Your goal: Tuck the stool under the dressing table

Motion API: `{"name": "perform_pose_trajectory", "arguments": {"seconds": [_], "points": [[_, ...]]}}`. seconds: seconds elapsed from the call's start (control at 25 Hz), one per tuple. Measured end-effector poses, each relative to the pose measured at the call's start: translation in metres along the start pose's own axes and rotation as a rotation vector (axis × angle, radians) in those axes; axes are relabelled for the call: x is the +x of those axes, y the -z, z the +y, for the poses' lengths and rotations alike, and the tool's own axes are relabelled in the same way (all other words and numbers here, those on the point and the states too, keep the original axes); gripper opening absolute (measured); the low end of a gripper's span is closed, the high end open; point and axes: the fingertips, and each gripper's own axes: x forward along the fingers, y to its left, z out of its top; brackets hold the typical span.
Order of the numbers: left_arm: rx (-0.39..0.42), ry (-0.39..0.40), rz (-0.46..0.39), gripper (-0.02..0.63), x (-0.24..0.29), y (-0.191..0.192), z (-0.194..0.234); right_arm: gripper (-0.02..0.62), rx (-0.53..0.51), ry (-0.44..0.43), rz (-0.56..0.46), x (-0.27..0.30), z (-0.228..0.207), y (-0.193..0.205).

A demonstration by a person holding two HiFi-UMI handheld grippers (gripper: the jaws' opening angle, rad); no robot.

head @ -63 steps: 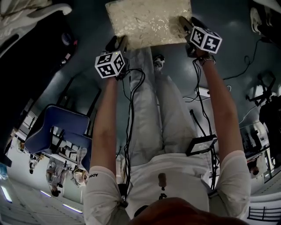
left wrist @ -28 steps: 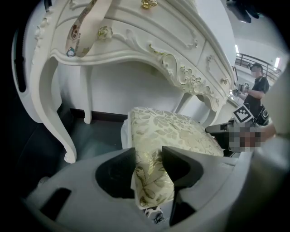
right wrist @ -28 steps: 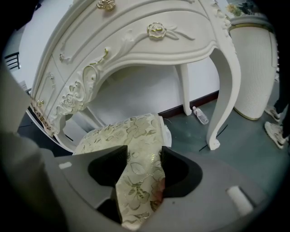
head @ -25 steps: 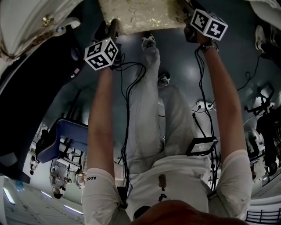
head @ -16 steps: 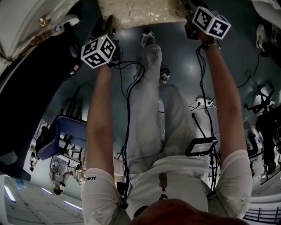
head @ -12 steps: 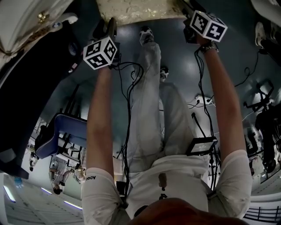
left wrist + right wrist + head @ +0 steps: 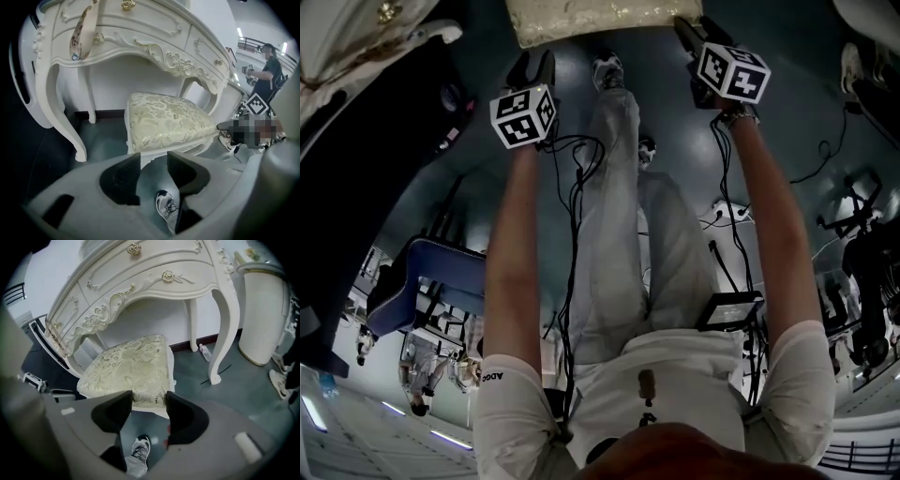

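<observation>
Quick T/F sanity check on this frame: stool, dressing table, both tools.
1. The stool is upholstered in cream patterned fabric. True.
2. The left tool is clamped on the stool. False: its jaws stand apart, gripping nothing, and the stool lies beyond them.
3. The right tool is open and empty. True.
4. The dressing table is dark wood. False: it is white with gold knobs.
5. A bottle lies on the floor near a table leg. True.
</observation>
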Motion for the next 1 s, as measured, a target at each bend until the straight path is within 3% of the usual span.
{"name": "perform_pose_trajectory", "arguments": {"seconds": [0.28,1.0], "points": [[-0.045,-0.04,-0.01,0.161,0.018,-0.018,0.004,0.236,-0.013,0.008,0.015,0.01,-0.001,-0.01],[-0.032,-0.068,-0.118,0.16,0.078,-0.127,0.039,0.237,-0.031,0.009,-0.083,0.08,-0.007,-0.125]]}}
